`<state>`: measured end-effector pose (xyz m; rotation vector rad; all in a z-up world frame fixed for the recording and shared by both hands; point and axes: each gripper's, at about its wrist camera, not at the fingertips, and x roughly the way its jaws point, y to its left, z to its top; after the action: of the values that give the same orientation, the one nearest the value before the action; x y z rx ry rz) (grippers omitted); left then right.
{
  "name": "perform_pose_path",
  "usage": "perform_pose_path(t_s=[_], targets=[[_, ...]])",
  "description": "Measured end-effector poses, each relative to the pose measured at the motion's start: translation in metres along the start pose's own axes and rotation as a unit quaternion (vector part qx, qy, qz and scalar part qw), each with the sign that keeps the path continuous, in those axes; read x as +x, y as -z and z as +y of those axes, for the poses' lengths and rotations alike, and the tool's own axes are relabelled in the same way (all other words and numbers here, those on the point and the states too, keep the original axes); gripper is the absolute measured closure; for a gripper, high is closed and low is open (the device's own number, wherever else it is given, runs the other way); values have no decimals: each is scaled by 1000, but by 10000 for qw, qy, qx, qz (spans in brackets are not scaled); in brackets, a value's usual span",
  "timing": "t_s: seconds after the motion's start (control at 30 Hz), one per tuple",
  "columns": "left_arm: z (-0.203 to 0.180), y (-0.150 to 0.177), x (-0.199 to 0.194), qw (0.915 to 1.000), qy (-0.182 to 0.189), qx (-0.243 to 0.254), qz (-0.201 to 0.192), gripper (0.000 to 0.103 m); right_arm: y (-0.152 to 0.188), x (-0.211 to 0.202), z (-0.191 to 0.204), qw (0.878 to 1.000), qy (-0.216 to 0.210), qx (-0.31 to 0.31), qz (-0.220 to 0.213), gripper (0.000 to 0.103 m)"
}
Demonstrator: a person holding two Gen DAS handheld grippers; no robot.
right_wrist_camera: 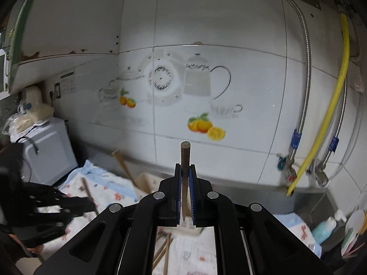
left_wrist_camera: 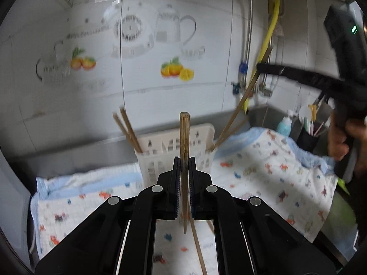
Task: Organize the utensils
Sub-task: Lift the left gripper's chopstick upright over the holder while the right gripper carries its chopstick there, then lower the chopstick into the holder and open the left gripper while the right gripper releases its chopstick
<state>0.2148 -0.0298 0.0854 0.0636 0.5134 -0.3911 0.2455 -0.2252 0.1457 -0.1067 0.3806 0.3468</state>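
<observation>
Closest in, low centre of the left wrist view, the left hand-held gripper [left_wrist_camera: 183, 160] is pinched narrow on a pale chopstick [left_wrist_camera: 184, 137] that stands upright between the pads, its blunt end poking well above them; the right hand-held gripper [right_wrist_camera: 185, 168] is likewise clamped on a darker chopstick [right_wrist_camera: 184, 158], upright at centre frame. Under the left one a loose chopstick [left_wrist_camera: 198, 249] lies on the printed cloth [left_wrist_camera: 263, 160] covering the worktop. Just behind, mid-frame, sits the white slotted basket [left_wrist_camera: 201, 137] with chopsticks leaning out at its left corner [left_wrist_camera: 128, 130] and right corner [left_wrist_camera: 231, 123]. For a clean drop, I'd say bring each stick over the basket mouth one at a time, keep it vertical, tip down, and loosen only once the tip is inside, so it doesn't bounce off the rim. The two grippers look near each other, so stagger them. Beyond, the tiled wall [left_wrist_camera: 142, 45] and yellow hose [left_wrist_camera: 270, 23]
</observation>
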Motion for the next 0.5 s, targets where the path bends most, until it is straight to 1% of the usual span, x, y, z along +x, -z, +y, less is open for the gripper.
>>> perform_pose_path(t_s=[0.2,0.33,0.43,0.5], targets=[[3,-44,-8,9988,-115,50,-481,97,-4,31,-3,9999,61,39,82,96],[5,-72,-9,9963,-223,30,-824,97,4,54,-3,9995,54,47,300,97],[5,-90,-5,9940,-414,106,-1002,97,13,65,-3,9991,45,14,418,97],[6,-98,-1,9926,-465,116,-1114,97,19,71,-3,9987,54,-28,502,97]])
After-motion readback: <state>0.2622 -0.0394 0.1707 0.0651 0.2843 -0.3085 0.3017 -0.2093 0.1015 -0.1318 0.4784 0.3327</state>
